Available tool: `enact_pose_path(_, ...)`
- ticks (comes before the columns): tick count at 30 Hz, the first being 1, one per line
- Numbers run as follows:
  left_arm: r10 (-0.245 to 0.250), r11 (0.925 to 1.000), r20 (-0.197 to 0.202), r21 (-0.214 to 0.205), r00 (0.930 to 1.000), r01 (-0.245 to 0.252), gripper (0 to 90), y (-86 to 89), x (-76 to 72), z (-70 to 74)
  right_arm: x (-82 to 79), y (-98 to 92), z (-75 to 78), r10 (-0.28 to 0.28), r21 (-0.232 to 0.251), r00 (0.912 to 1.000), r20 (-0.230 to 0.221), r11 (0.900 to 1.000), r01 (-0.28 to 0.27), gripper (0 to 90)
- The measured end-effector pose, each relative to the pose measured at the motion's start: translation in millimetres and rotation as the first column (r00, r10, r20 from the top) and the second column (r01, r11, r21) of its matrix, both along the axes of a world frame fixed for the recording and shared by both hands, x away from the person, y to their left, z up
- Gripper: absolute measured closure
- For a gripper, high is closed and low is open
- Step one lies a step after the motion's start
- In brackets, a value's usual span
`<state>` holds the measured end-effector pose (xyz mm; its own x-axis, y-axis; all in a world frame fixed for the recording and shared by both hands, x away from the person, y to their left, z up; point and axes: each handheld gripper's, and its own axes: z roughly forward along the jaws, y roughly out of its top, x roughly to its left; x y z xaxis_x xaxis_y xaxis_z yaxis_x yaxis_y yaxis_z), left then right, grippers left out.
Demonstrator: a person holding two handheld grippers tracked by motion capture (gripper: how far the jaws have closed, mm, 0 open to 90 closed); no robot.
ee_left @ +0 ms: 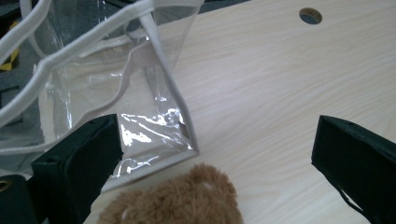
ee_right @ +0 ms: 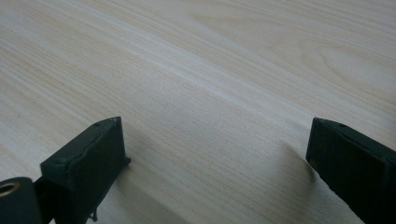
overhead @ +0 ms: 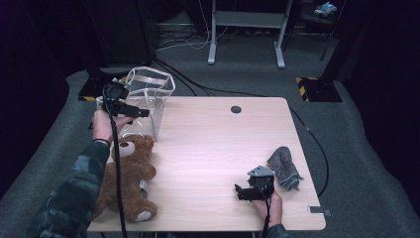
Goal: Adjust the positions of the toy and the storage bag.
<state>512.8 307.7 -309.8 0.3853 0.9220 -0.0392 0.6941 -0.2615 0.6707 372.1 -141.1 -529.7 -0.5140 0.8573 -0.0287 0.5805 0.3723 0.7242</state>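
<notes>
Left claw (overhead: 132,112), held above the far left part of the tabletop (overhead: 213,148): jaws spread wide, with nothing between them. In the left gripper view the jaws stand far apart at the lower corners, framing bare wood. The clear plastic bag (overhead: 148,94) with white trim stands upright just beyond and beside this claw; in the left gripper view its lower corner (ee_left: 182,140) lies just inside the left-hand jaw, apart from it. The brown teddy bear (overhead: 130,173) lies on the tabletop below and behind the left claw, near the person's sleeve; the top of its head (ee_left: 187,200) rises between the jaws at the bottom of the left gripper view, untouched by either jaw.

Right claw (overhead: 241,192), low over the near right part of the tabletop: jaws likewise wide apart and holding nothing; the right gripper view shows plain wood grain (ee_right: 210,93) between them. A grey cloth (overhead: 285,166) lies crumpled on the tabletop just beside the right claw, on its outer side.
</notes>
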Motion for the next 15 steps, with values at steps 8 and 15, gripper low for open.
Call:
enact_pose_path(8, -0.009, 0.9994, 0.022, 0.033, 0.9997, 0.008, 5.3, -0.4, 30.9, 3.2, 0.0, 0.1, 0.0, 0.0, 0.0, 1.0, 0.0, 1.0, 0.0, 4.2)
enact_pose_path(15, 0.012, 0.9983, 0.023, 0.057, 0.9997, -0.013, 10.7, 3.7, 51.9, 1.7, -0.7, 0.5, 0.2, -0.008, 0.006, 0.9999, -0.008, 0.9999, 0.008, 4.3)
